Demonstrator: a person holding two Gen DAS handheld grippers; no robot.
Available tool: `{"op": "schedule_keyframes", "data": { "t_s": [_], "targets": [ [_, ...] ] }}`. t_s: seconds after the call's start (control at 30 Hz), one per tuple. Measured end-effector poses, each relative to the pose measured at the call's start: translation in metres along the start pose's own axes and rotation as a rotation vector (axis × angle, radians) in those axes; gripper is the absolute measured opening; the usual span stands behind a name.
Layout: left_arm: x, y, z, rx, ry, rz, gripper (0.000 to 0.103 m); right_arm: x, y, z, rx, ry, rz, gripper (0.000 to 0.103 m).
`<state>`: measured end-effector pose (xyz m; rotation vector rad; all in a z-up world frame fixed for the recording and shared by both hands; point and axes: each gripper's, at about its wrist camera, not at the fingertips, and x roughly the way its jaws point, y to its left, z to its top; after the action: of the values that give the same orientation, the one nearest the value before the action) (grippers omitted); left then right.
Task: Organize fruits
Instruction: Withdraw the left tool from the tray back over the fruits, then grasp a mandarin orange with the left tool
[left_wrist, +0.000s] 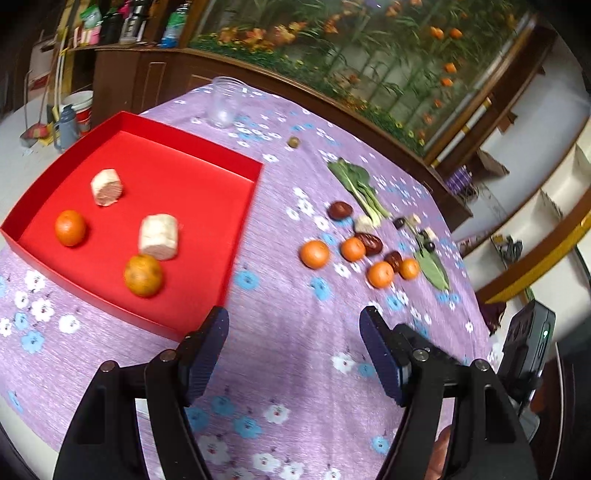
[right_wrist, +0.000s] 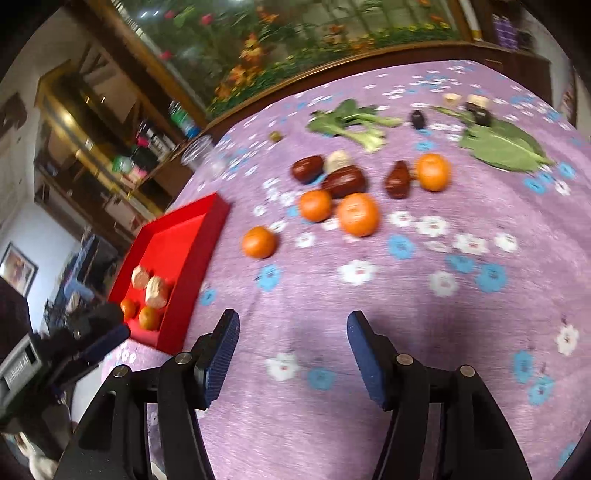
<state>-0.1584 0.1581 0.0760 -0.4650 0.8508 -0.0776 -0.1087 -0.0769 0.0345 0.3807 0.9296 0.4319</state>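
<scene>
A red tray (left_wrist: 221, 155) lies on the left of the purple flowered tablecloth and holds two oranges (left_wrist: 70, 228) (left_wrist: 143, 275) and two pale cut chunks (left_wrist: 158, 237). Several more oranges (left_wrist: 314, 254) and dark red dates (left_wrist: 340, 210) lie loose on the cloth to the right. My left gripper (left_wrist: 293, 332) is open and empty above the cloth near the tray's corner. My right gripper (right_wrist: 291, 332) is open and empty, short of the loose oranges (right_wrist: 357, 214) and dates (right_wrist: 343, 181). The tray also shows in the right wrist view (right_wrist: 192, 236).
Leafy greens (left_wrist: 356, 184) (right_wrist: 502, 146) and small dark and pale pieces (right_wrist: 417, 119) lie beyond the fruit. A clear plastic cup (left_wrist: 223, 101) stands at the far edge. A small green fruit (left_wrist: 293, 142) lies alone. A wooden cabinet runs behind the table.
</scene>
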Motion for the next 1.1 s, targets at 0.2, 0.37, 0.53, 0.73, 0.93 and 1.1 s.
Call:
{"op": "schedule_keyframes", "data": {
  "t_s": [0.2,0.37,0.53,0.73,0.93,1.1],
  "targets": [
    [0.017,-0.021,-0.009,0.040,0.048,0.001,0.072,-0.022,-0.035,0.004,0.063,-0.075,-0.011,0.068],
    [0.033,-0.037,-0.014,0.075,0.087,0.009,0.072,-0.030,-0.057,0.008,0.092,-0.087,-0.030,0.068],
    [0.054,-0.045,-0.016,0.102,0.131,0.009,0.072,-0.023,-0.064,0.012,0.085,-0.071,-0.038,0.068],
    [0.069,-0.050,-0.010,0.140,0.141,0.036,0.072,-0.008,-0.061,0.028,0.037,-0.042,-0.053,0.068],
    [0.080,-0.062,0.008,0.242,0.096,0.072,0.072,0.005,-0.066,0.056,0.001,-0.033,-0.098,0.068],
    [0.102,-0.065,0.028,0.315,0.064,0.081,0.072,0.014,-0.072,0.076,-0.023,-0.018,-0.115,0.068]
  ]
}}
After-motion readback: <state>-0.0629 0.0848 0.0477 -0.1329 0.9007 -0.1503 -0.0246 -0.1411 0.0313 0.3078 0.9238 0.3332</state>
